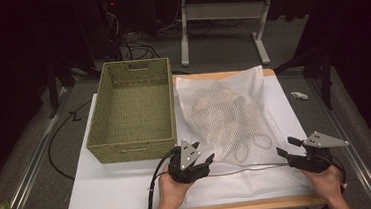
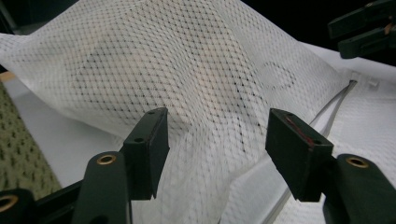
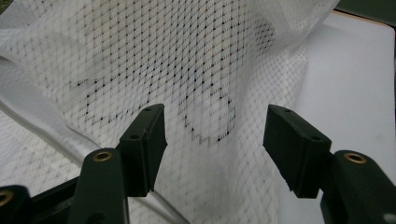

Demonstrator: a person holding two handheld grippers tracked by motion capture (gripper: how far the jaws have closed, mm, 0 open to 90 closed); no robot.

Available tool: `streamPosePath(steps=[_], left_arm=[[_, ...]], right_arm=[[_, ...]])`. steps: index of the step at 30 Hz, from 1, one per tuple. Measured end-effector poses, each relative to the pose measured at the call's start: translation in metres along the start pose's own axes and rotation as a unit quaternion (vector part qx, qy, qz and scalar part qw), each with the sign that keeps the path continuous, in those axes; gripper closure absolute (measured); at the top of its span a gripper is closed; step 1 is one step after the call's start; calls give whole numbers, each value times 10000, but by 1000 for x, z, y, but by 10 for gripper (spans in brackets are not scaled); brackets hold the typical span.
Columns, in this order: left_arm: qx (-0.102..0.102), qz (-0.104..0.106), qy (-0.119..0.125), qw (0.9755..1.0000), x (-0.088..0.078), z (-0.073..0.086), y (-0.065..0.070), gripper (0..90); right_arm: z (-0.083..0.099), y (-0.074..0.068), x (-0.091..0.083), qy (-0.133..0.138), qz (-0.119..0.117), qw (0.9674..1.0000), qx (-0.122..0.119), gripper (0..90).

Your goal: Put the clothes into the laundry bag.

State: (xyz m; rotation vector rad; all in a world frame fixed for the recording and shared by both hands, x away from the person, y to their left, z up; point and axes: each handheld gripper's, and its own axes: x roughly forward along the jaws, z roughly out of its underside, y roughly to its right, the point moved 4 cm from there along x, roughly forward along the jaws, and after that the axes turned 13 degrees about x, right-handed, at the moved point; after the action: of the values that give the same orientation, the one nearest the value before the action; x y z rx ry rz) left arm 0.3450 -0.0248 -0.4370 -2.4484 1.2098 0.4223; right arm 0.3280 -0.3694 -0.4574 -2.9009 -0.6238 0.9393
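— While we hold both tools at the near edge of the white mesh bag (image 1: 229,113), where does it lie?

— Flat on the white table (image 1: 105,191), just right of the woven basket (image 1: 134,111), with pale items inside. Our left gripper (image 1: 198,162) and right gripper (image 1: 288,149) both stand with jaws apart, nothing pinched.

— What might go wrong?

— We judge a grab could catch only one mesh layer, or snag the grey drawstring (image 1: 248,168), letting the contents spill.

— Anything in the way?

— The basket wall stands close beside our left gripper.
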Motion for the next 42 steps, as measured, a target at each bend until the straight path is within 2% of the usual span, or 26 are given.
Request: streamPosePath(steps=[2,5,11,15,16,18,22,24,30,37,39,42], left_arm=[[-202,162,-89,9996,6,-2,-3,399],[-338,243,-127,9991,12,-3,-7,409],[-265,59,-206,9994,23,-5,-11,413],[-253,1,-269,9993,31,-7,-12,401],[-241,-3,-304,9992,32,-8,-13,400],[-409,81,-190,9989,35,-9,-15,384],[-380,-138,81,9991,36,-12,-18,400],[-424,-121,111,9990,38,-12,-18,403],[-376,-140,-174,9990,48,-4,-19,402],[-461,-87,-311,9984,56,4,-22,399],[-539,-56,-306,9981,58,7,-22,397],[-539,-153,-391,9977,63,16,-24,396]], right_arm=[[-2,-1,4,-13,-14,10000,39,369],[-5,0,9,-45,9,10000,11,368],[-11,-1,16,-38,47,10000,1,359],[-14,-4,21,-14,46,10000,59,360],[-14,-5,22,-26,25,9999,139,365],[-16,-4,25,-2,11,9998,189,366],[-19,-1,31,48,71,9994,326,367],[-20,0,34,50,74,9990,434,366],[-21,3,41,111,115,9987,482,368],[-17,7,54,14,240,9986,481,353],[-16,7,55,46,240,9981,560,350],[-14,8,57,91,230,9982,546,333]])
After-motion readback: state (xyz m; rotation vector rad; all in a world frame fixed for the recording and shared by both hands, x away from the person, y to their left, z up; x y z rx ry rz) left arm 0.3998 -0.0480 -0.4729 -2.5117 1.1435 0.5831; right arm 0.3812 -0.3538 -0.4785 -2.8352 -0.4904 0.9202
